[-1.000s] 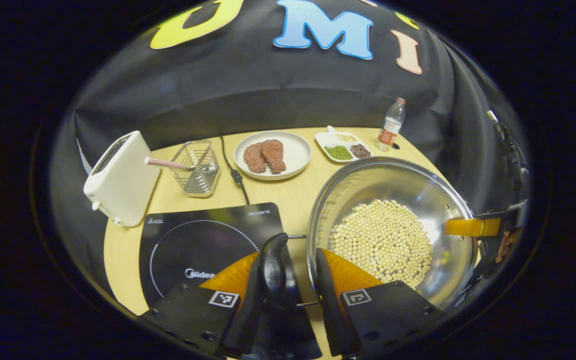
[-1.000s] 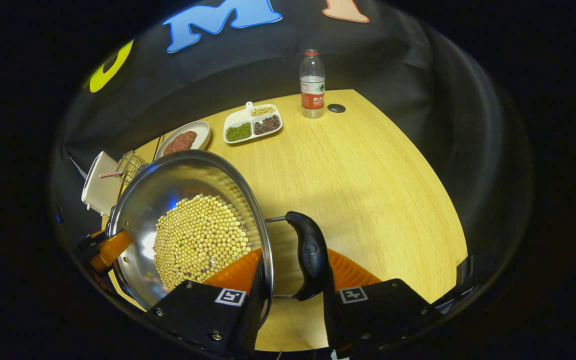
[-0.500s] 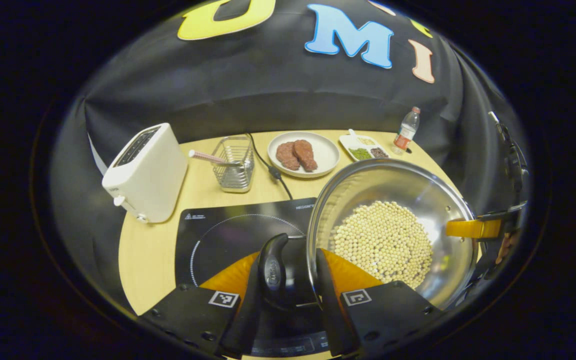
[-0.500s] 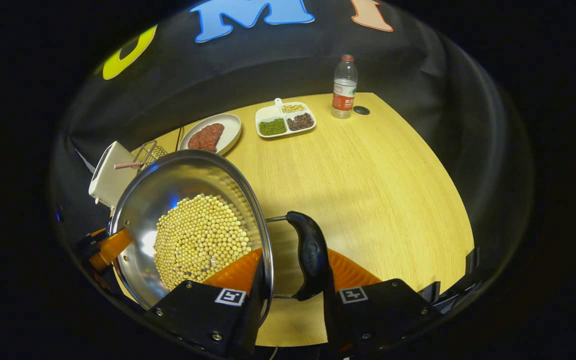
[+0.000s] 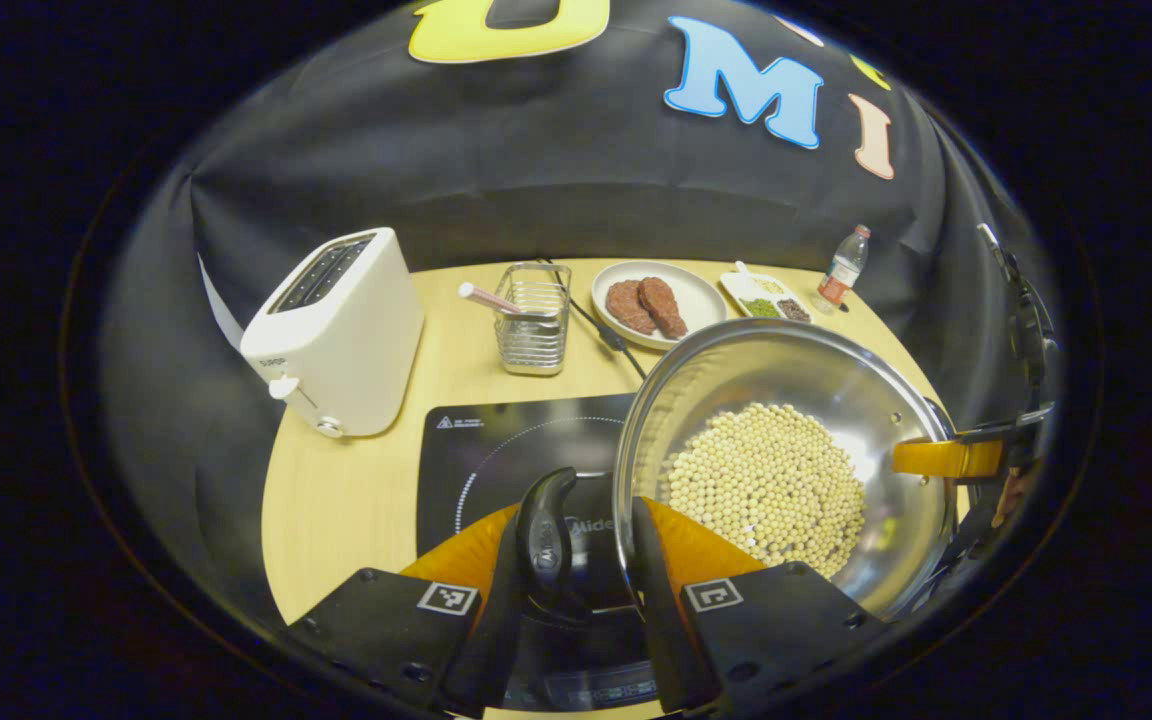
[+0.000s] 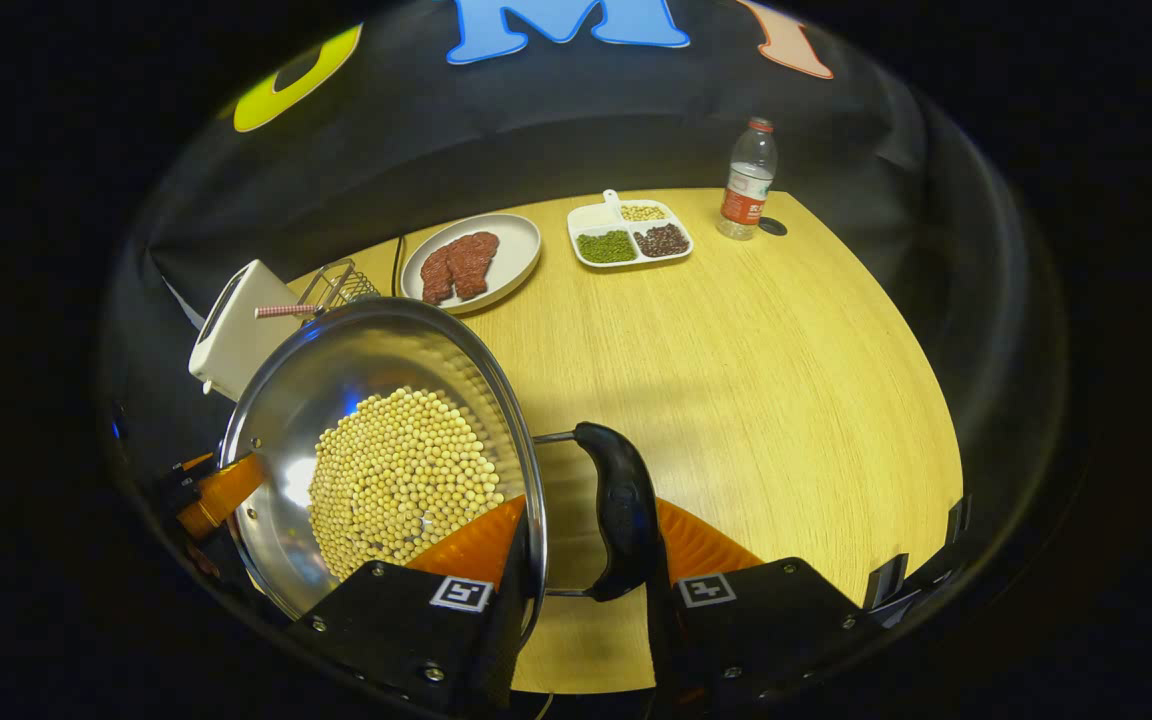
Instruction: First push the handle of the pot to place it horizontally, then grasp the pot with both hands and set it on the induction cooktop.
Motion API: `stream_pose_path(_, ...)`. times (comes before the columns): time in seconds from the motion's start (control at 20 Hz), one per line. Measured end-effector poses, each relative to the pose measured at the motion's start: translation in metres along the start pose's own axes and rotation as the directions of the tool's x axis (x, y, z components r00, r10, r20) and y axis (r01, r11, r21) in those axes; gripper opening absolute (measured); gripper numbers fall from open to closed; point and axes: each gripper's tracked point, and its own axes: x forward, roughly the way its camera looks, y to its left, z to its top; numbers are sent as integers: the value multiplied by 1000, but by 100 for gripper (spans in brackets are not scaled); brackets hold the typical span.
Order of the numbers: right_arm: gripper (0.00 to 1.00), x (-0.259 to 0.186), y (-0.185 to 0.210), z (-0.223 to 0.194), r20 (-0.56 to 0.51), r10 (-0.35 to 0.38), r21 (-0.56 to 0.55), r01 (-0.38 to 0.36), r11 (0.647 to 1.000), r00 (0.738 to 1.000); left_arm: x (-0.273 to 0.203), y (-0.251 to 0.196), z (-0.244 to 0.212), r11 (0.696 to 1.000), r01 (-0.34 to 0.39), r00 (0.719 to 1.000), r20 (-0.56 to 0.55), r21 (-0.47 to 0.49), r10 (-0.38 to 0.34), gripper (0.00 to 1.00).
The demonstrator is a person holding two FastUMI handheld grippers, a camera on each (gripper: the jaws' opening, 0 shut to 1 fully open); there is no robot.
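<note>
Left gripper view, bottom centre: the left tool [image 5: 588, 560] is clamped on the pot's near handle [image 5: 546, 540], one finger outside the grip, the other by the rim. Right gripper view, same story at the bottom: the right tool [image 6: 581, 560] pinches the opposite handle [image 6: 621, 510]. Between them hangs the pot [image 5: 786, 450], full of pale beans [image 5: 766, 485], carried above the worktop [image 6: 736, 370]. In the left gripper view the induction cooktop [image 5: 516, 450] lies under the pot's left edge, toaster [image 5: 336, 330] at middle left. My call: travel level, both tools in step so nothing spills, centre the base over the ring, then lower flat before letting go.
</note>
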Motion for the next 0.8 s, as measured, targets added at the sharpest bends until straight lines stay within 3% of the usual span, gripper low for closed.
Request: stream_pose_path(0.8,53,20,88,2,-33,43,-32,-44,998,999,2,88,3,998,-57,998,-11,-31,57,61)
